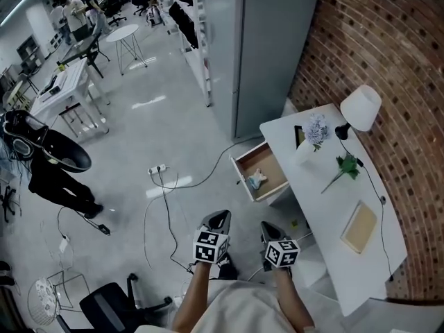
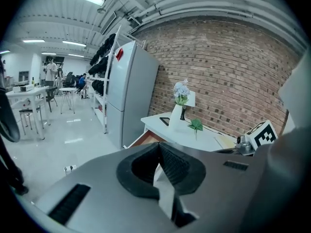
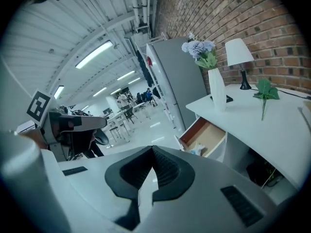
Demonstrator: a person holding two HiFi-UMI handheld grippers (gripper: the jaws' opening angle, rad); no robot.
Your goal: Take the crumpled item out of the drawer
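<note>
**Head view:** An open drawer [image 1: 244, 173] juts out from a white desk [image 1: 326, 214]. A pale crumpled item [image 1: 257, 180] lies inside the drawer. The left hand-held gripper [image 1: 220, 219] and the right hand-held gripper [image 1: 269, 229] are held side by side over the floor, well short of the drawer. A cable [image 1: 166, 217] trails across the floor beside the drawer.

**Left gripper view:** The left hand-held gripper [image 2: 158, 147] is seen with its jaws closed tip to tip and nothing between them. An edge of the drawer [image 2: 145, 139] shows just beyond the tips. The item cannot be seen here.

**Right gripper view:** The right hand-held gripper [image 3: 152, 152] is likewise closed and empty. Ahead, the drawer [image 3: 208, 135] stands open with the crumpled item [image 3: 197, 150] inside. A vase [image 3: 217, 89] stands on the desk [image 3: 272, 130] above the drawer.

**Risks, as judged:**
- If the jaws are not opened before the drawer is reached, the light item would probably be shoved into a corner rather than gripped.
- If the drawer front is bumped, the drawer could be pushed shut.
- If only a loose fold is pinched, the item might slip free on the way out.
- If the drawer is approached too high, the vase could be clipped.
</note>
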